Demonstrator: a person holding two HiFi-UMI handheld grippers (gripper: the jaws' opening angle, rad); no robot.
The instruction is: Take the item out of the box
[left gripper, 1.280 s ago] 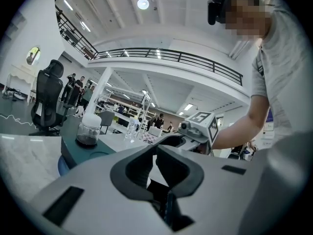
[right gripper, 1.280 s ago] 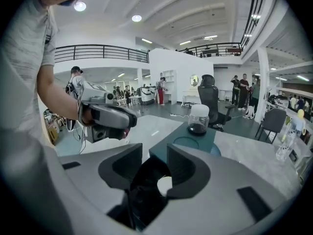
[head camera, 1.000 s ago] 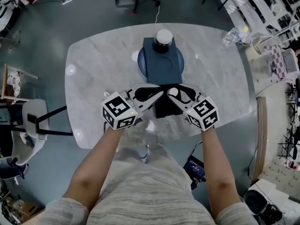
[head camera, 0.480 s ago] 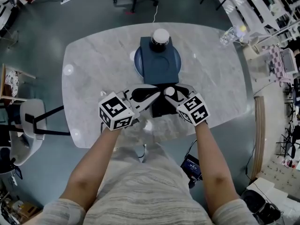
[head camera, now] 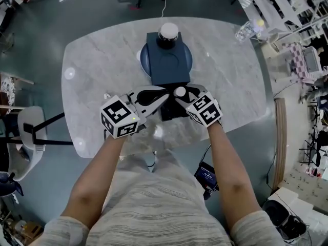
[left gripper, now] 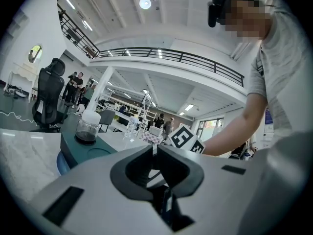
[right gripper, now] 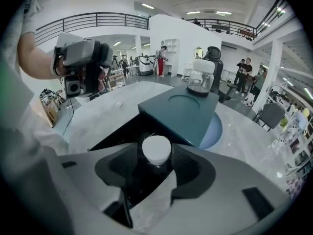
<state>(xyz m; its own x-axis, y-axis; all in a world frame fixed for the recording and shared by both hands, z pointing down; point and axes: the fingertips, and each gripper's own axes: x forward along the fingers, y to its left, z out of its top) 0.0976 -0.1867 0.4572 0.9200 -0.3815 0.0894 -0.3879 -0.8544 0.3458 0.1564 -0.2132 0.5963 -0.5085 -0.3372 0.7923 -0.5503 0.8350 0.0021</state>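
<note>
Our left gripper [left gripper: 153, 150] is shut & held level, right by the box [head camera: 171, 113]. We're at the reach-in step. The jar [right gripper: 156, 150] sits in the box, btw the jaws of our right gripper [right gripper: 157, 157]. They've just been opening wide & don't touch it. That gripper tips down. Next: squeeze jar, lift up.

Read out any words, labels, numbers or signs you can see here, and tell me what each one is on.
No readable text anywhere in these views.
Left cube and right cube: black-and-white square marker patterns only, no letters or numbers.
Dark box and white-capped jar: no print visible.
</note>
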